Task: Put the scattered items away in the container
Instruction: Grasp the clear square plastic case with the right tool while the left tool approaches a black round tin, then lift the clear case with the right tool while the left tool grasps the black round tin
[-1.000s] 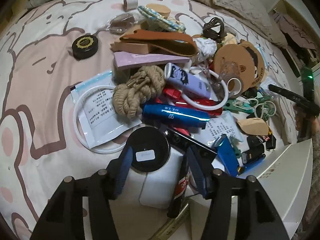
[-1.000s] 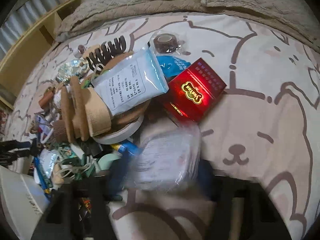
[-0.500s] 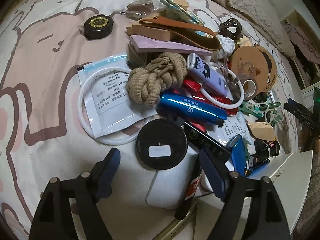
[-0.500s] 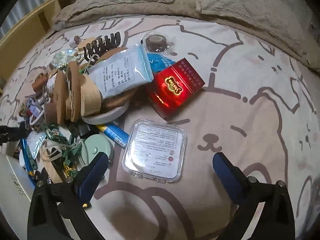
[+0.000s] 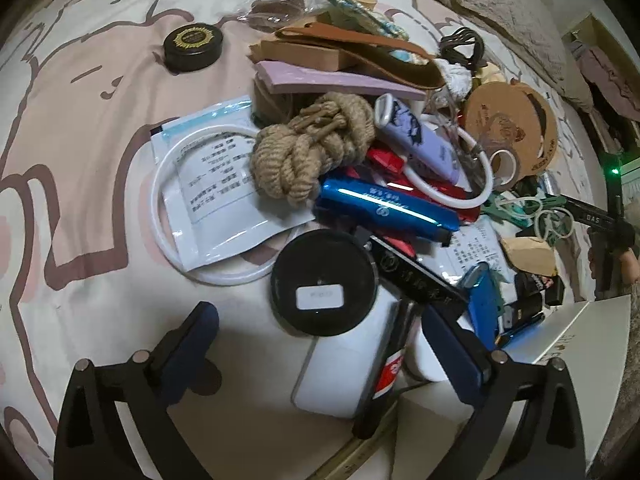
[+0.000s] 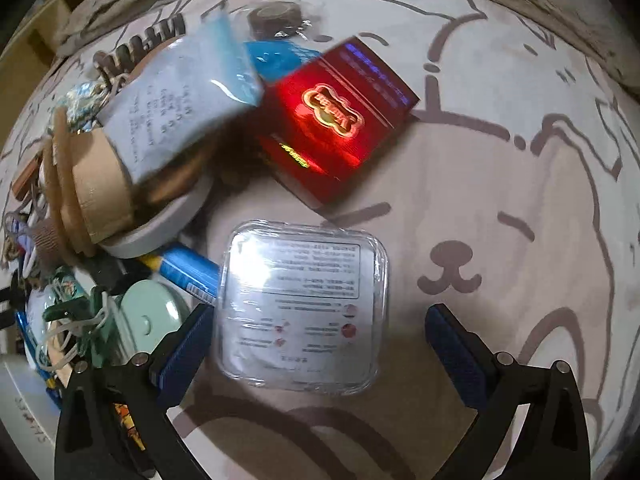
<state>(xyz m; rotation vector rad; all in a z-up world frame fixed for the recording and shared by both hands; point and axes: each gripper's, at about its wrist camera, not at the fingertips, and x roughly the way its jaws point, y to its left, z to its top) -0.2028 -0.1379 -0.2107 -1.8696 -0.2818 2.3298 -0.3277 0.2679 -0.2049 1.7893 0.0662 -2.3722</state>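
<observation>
In the left wrist view my left gripper (image 5: pixel 320 340) points down at the near end of a pile of small items, and its jaws are opening. A black round tin (image 5: pixel 324 284) lies just beyond the fingertips on a white flat box (image 5: pixel 340 376), touched by neither pad. The white container (image 5: pixel 580 344) shows at the lower right. In the right wrist view my right gripper (image 6: pixel 320 340) straddles a clear square plastic case (image 6: pixel 302 308) lying flat on the bedsheet. Its jaws are closing slightly. The left pad is next to the case's edge; the right pad stands well off.
A rope knot (image 5: pixel 312 152), blue tube (image 5: pixel 384 208), white ring (image 5: pixel 168 216) and cork coasters (image 5: pixel 504 132) crowd the pile. A red box (image 6: pixel 336 120), printed sachet (image 6: pixel 180 96) and mint round case (image 6: pixel 148 316) lie beyond the clear case. Bare sheet (image 6: pixel 520 200) spreads right.
The left jaws spread wide and let go of the black round tin. The right jaws opened and the clear case now lies on the sheet; that gripper has sunk closer to it.
</observation>
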